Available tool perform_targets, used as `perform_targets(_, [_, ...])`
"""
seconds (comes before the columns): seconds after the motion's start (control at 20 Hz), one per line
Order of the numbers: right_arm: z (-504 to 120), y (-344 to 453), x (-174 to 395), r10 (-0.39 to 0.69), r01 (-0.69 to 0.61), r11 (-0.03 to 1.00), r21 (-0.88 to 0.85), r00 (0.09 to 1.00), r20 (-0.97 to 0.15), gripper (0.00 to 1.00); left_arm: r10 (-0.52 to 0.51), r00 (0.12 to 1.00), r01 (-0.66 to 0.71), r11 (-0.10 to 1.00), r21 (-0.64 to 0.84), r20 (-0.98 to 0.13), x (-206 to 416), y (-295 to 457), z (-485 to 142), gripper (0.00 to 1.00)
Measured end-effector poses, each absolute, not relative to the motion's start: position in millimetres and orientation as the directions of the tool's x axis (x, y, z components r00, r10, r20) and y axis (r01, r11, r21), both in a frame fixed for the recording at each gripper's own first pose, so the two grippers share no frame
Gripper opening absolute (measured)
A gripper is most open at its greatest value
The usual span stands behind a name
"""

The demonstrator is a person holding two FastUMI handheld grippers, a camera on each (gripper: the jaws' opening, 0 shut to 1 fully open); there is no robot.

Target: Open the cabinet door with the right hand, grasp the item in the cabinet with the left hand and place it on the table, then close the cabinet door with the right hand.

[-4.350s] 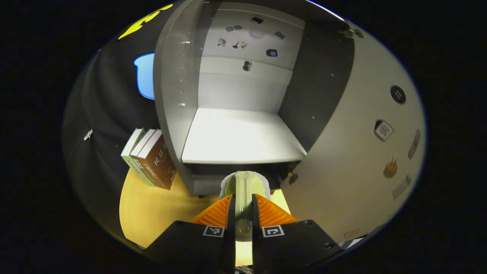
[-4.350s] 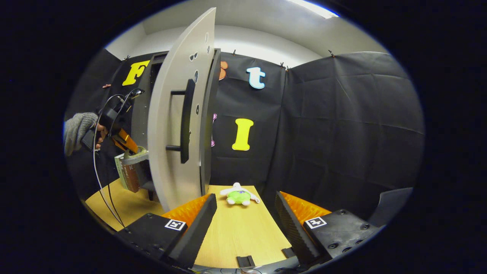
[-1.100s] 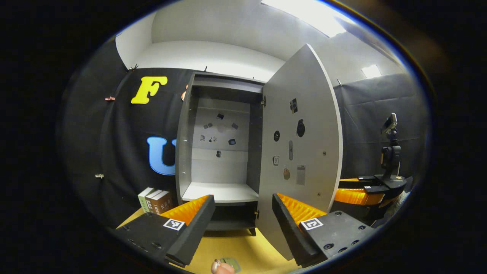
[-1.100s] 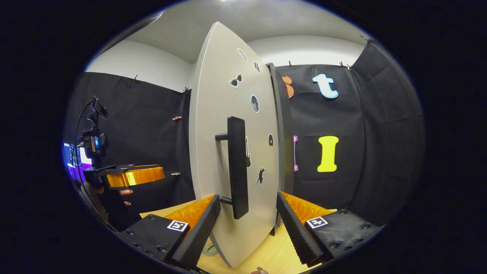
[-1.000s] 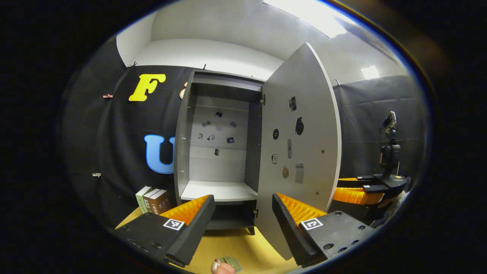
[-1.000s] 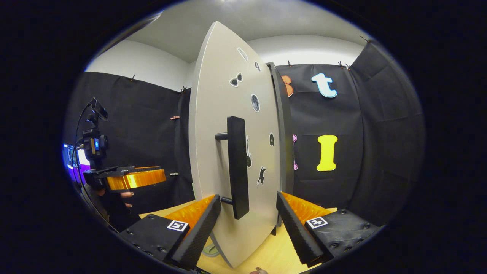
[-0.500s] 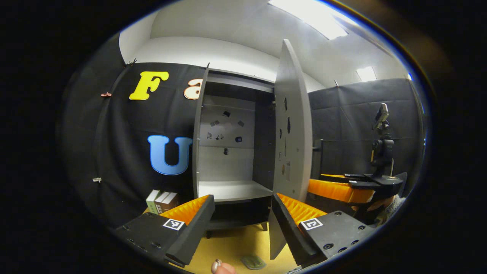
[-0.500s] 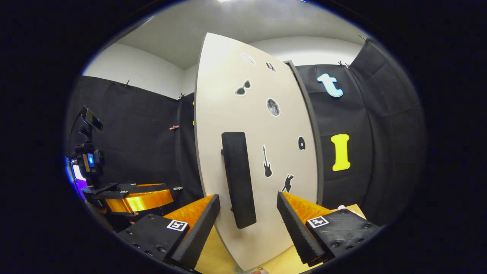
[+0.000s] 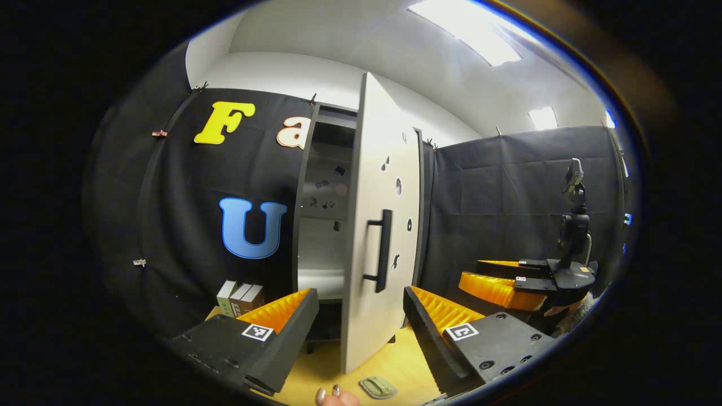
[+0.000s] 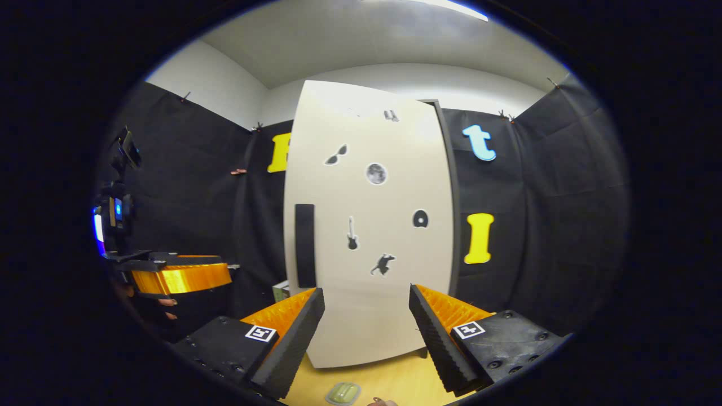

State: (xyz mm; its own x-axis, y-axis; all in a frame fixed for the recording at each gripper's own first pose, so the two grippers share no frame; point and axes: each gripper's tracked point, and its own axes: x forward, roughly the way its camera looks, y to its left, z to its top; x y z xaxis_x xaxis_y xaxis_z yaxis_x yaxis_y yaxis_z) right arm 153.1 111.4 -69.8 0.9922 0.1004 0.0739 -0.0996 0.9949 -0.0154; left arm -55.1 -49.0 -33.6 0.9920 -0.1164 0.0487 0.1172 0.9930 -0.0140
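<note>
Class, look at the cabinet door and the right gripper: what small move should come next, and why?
Probably push the cabinet door the rest of the way shut with the right gripper. In the left gripper view a gap still shows the shelf inside, and the green item already lies on the table.
</note>
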Motion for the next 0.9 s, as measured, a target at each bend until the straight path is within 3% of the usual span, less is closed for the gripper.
perform_targets(0.1, [-69, 89, 153, -0.006, 0.008, 1.000, -0.024, 0.998, 0.069, 0.98, -0.033, 0.998, 0.034, 0.999, -0.018, 0.057, -46, -42, -33, 0.95])
perform_targets(0.3, [-61, 78, 150, -0.028, 0.027, 1.000, 0.010, 0.997, 0.077, 0.98, 0.113, 0.991, -0.117, 0.991, 0.057, 0.065, -32, -41, -29, 0.95])
perform_targets(0.45, [-60, 64, 147, -0.039, 0.040, 0.999, -0.005, 0.997, 0.069, 0.98, 0.141, 0.988, -0.147, 0.986, 0.085, 0.067, -28, -61, -30, 0.95])
perform_targets(0.9, [-50, 60, 138, 0.018, -0.012, 0.998, -0.059, 0.994, 0.111, 0.97, 0.174, 0.982, -0.168, 0.982, -0.081, 0.074, -26, -95, -28, 0.95])
